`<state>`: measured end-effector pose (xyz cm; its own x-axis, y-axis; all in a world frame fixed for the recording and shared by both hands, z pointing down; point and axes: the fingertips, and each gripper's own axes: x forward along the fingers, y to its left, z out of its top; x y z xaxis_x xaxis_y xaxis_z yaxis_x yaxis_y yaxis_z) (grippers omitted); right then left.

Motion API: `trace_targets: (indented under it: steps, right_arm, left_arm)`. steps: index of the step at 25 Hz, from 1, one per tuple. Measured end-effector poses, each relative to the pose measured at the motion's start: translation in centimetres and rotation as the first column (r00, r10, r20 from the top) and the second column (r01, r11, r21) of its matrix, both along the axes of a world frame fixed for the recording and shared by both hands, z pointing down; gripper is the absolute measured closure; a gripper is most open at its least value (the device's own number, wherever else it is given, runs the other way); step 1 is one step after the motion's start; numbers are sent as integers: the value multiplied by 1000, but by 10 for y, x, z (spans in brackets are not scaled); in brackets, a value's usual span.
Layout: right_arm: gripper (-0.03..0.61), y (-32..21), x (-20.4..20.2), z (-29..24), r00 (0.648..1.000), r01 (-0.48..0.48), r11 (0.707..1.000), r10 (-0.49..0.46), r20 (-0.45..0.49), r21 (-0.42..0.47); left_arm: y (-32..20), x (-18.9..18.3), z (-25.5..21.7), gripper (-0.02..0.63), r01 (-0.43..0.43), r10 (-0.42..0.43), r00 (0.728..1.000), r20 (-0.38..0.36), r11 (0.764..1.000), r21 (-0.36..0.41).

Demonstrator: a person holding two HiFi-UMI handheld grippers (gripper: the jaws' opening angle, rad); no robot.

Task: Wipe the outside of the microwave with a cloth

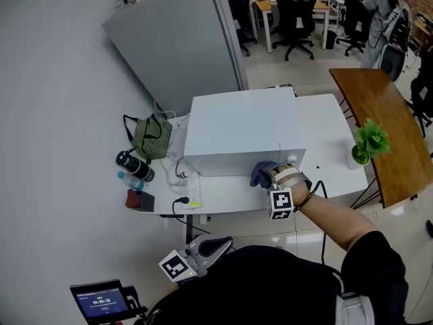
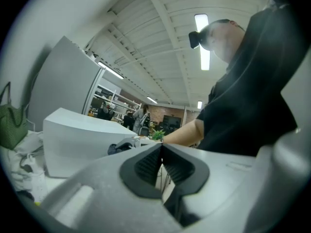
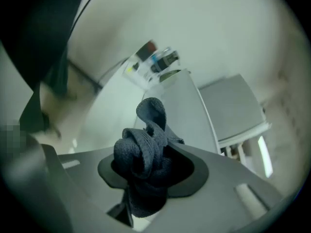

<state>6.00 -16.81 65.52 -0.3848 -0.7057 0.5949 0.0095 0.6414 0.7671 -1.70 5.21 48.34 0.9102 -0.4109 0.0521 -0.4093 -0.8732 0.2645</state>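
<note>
A white microwave (image 1: pixel 240 131) stands on a white table (image 1: pixel 331 137); it also shows as a white box (image 2: pixel 77 137) in the left gripper view. My right gripper (image 1: pixel 270 176) is shut on a bunched dark blue cloth (image 1: pixel 262 173), pressed against the microwave's front face near its lower right. In the right gripper view the cloth (image 3: pixel 146 154) fills the space between the jaws, with the microwave (image 3: pixel 187 115) just beyond. My left gripper (image 1: pixel 226 244) hangs low by my body, below the table's front edge. Its jaws are closed together with nothing between them (image 2: pixel 161 166).
Left of the microwave lie a green bag (image 1: pixel 152 137), a dark bottle (image 1: pixel 134 166), a power strip (image 1: pixel 191 189) with cables and a small red-and-black item (image 1: pixel 139 200). A potted plant (image 1: pixel 369 143) stands at the table's right end, beside a wooden table (image 1: pixel 389 124). A grey partition (image 1: pixel 179 39) rises behind.
</note>
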Motion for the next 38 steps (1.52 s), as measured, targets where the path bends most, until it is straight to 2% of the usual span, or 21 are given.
trace_targets:
  steps: [1,2,4,6,8,9,10,11,12,15,17,18,19,21,23,25,28,31,33,36,38]
  right_arm:
    - [425,6,-20,1,987,-42,989,63,147,-143]
    - [425,11,-43,3,951,-60,957,141,274,-284]
    - [425,16,-91,12,834,-47,854,319,450,-519]
    - [425,10,-140,24,662,3,725,514,545,-688]
    - [425,-6,-180,30,454,74,605,687,567,-793]
    - [425,-15,-197,28,355,113,558,750,558,-822]
    - [425,-24,-212,25,270,148,523,795,543,-839]
    - [425,-33,-226,24,205,175,498,825,527,-849]
    - [425,-40,-237,24,159,190,481,845,511,-856]
    - [425,-58,-254,28,55,206,445,884,464,-872]
    - [425,-73,-248,28,-19,208,438,896,444,-875]
    - [425,-78,-242,27,-45,208,436,898,437,-875]
    - [427,-82,-235,26,-57,210,433,900,432,-876]
    - [431,-81,-218,22,-60,215,435,899,433,-874]
    - [433,-77,-191,16,-79,225,447,894,441,-866]
    - [434,-74,-151,9,-101,233,458,889,447,-858]
    - [434,-66,-79,7,-115,224,467,884,452,-856]
    - [436,-58,-6,12,-130,200,466,885,448,-862]
    - [436,-55,40,16,-156,177,462,885,439,-869]
    - [437,-50,94,25,-202,143,456,882,425,-878]
    - [436,-47,110,27,-199,126,456,882,428,-881]
  left_arm:
    - [0,-12,1,611,21,-21,1000,-8,1000,-4]
    - [1,-26,3,611,40,-40,999,-14,999,-7]
    - [5,-58,5,611,75,-75,997,-20,997,-12]
    - [10,-96,7,611,110,-111,994,-21,994,-19]
    - [16,-137,9,611,145,-146,989,-18,989,-25]
    - [19,-157,10,611,163,-163,986,-17,986,-29]
    - [21,-175,11,611,180,-180,983,-19,983,-35]
    - [23,-192,12,611,194,-195,981,-20,980,-42]
    - [24,-206,12,611,205,-206,978,-19,978,-48]
    - [28,-235,15,611,220,-221,975,-6,974,-57]
    - [28,-243,14,611,224,-225,974,-3,973,-52]
    - [28,-244,13,611,225,-226,974,-4,973,-48]
    - [27,-242,13,611,225,-225,974,-4,973,-44]
    - [23,-232,11,611,220,-221,975,-2,975,-38]
    - [17,-213,8,611,207,-208,978,-3,978,-32]
    - [10,-183,6,611,179,-179,984,-2,983,-25]
    - [1,-125,7,611,115,-115,993,9,993,-13]
    - [-5,-63,6,611,39,-39,999,15,999,-5]
    - [-7,-31,5,611,-2,2,1000,18,1000,-3]
    - [-10,-1,4,611,-25,25,999,22,1000,-3]
    - [-11,8,3,611,-27,27,999,20,1000,-6]
